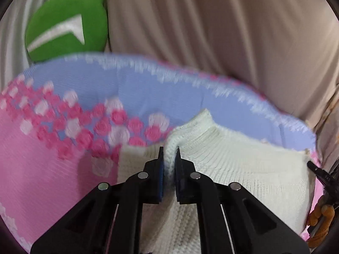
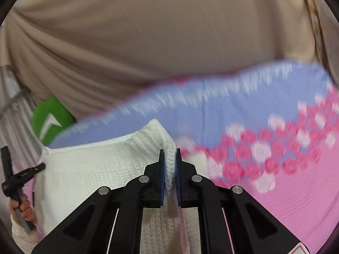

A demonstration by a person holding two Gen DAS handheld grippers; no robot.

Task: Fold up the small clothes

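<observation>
Soft, even indoor light, no glare and only faint shadows. Both fisheye views bend hard and darken at the rims. The floral sheet (image 1: 63,169) and green disc (image 1: 65,27) smear with motion blur; the knit (image 1: 233,169) beside the sheet stays sharper.

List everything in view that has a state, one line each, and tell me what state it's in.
Left tool: shut on the white knit garment.
Right tool: shut on the white knit garment.
White knit garment: pinched at both sides, stretched between the two tools, its edge raised over the mat.
Pink and blue floral mat: spread flat under the garment.
Green cushion: propped against the beige cloth backdrop.
</observation>
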